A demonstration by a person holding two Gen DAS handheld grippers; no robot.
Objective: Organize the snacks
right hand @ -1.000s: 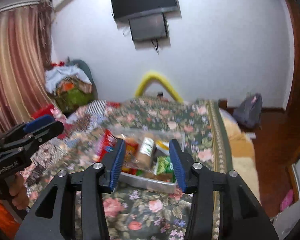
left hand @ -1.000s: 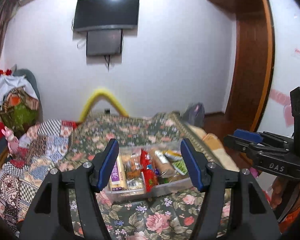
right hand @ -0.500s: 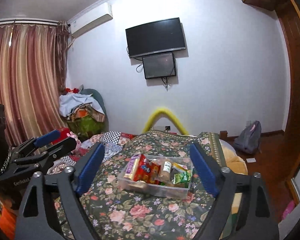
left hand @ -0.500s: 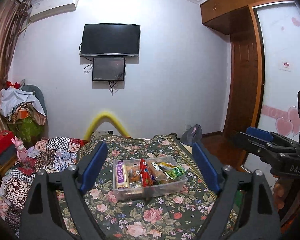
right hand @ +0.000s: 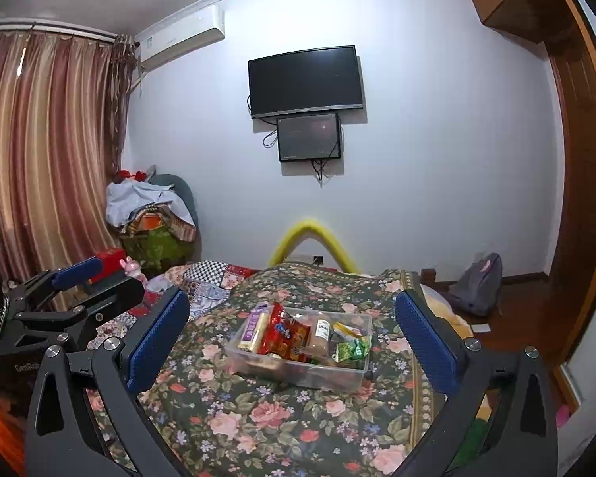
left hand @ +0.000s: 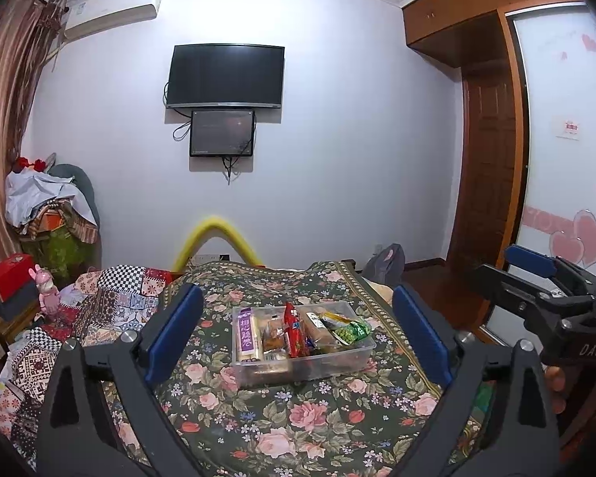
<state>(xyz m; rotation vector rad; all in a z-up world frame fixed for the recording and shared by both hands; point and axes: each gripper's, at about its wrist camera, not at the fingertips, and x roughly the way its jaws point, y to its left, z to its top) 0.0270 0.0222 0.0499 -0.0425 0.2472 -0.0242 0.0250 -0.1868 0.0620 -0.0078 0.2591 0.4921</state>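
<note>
Both tongs, left [left hand: 294, 330] and right [right hand: 292, 336], have pulled back from the snack box [left hand: 302, 361] on the bed [left hand: 298, 417], jaws wide and empty — snacks look packed, job likely done.

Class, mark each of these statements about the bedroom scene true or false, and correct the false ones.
1. The snacks sit in a clear plastic tub on the floral bedspread. True.
2. The left tongs are shut on a snack. False: they are open and hold nothing.
3. The purple packet lies outside the tub. False: it is inside, at the tub's left end.
4. The right tongs are open. True.
5. The green packet is in the tub. True.
</note>
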